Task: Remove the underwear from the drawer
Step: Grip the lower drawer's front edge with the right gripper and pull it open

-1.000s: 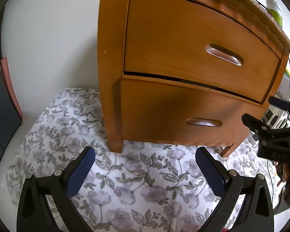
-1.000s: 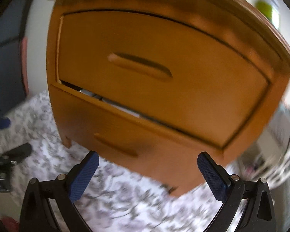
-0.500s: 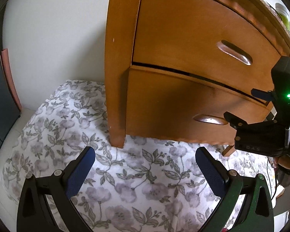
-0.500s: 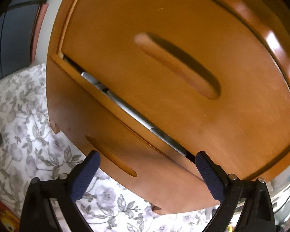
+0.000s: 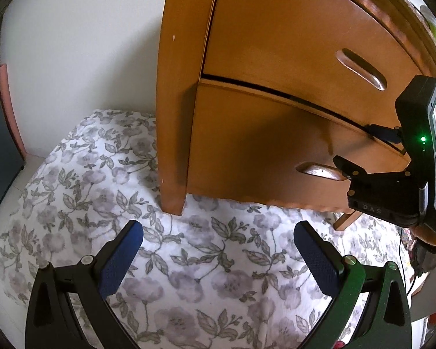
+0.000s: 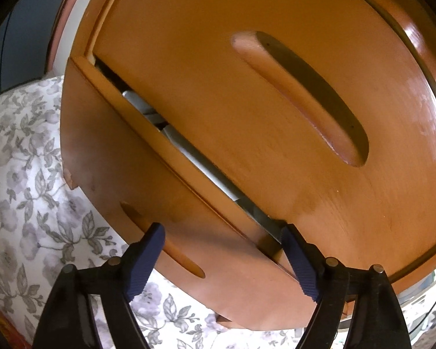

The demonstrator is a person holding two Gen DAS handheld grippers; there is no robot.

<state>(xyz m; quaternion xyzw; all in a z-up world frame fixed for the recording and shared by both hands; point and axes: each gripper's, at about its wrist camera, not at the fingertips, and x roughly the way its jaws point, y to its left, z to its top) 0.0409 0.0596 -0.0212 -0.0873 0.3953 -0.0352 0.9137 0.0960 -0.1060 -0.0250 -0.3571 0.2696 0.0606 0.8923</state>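
At the lower drawer [image 6: 160, 203]: we have it barely ajar, underwear not out.
Right gripper [image 6: 222, 257]: closing, front edge between fingers.
Left gripper [image 5: 218, 250]: wide, empty.

Right gripper [image 6: 221, 242] closing around top edge of lower drawer [image 6: 148, 192], just under upper drawer [image 6: 247, 116]; pads not yet pressing.

A home bedroom: a wooden bedside cabinet [image 5: 276, 87] with two curved drawers stands against a plain white wall [image 5: 87, 58] on a floral quilted cloth [image 5: 189, 261], with folded pale fabric [image 6: 189, 148] showing in the drawer gap
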